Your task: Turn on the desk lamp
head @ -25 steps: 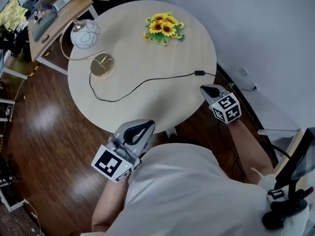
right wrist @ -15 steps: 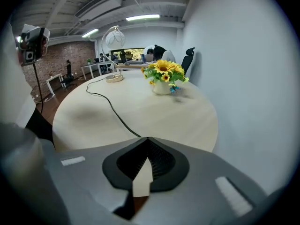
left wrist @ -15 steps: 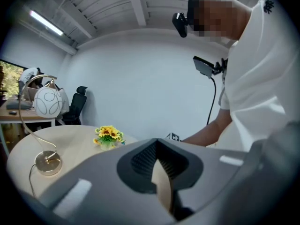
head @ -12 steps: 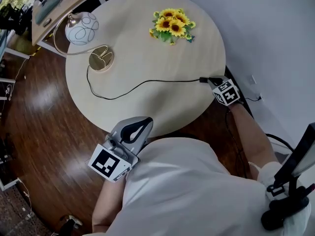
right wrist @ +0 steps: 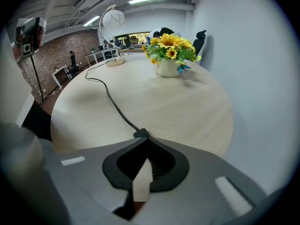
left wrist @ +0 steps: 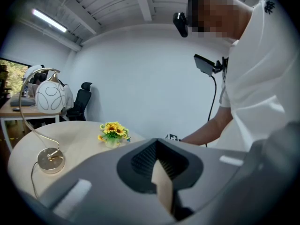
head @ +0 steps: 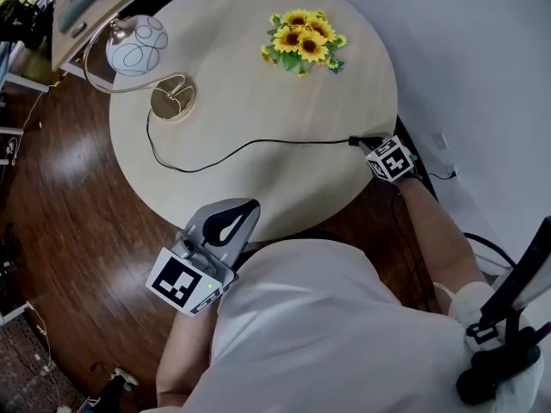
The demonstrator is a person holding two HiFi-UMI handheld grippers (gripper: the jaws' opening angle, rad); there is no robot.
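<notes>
The desk lamp has a white globe shade (head: 136, 46) on a curved gold stem and a round gold base (head: 172, 101), at the table's far left. The shade is unlit. Its black cord (head: 250, 147) runs across the table to an inline switch (head: 355, 141) near the right edge. My right gripper (head: 375, 147) is shut, its tip right at the switch (right wrist: 142, 133); whether it touches is hidden by the jaws. My left gripper (head: 231, 222) is shut and empty, held off the table's near edge. The lamp base (left wrist: 49, 159) shows in the left gripper view.
A pot of yellow sunflowers (head: 303, 41) stands at the back of the round wooden table (head: 284, 188). A desk with clutter (head: 77, 7) lies beyond the lamp. Dark wood floor (head: 60, 231) surrounds the table, and a white wall (head: 482, 76) is close on the right.
My right gripper has moved forward to the cord's inline switch and stays there. The left gripper has drifted slightly down and left. The lamp has not changed.
</notes>
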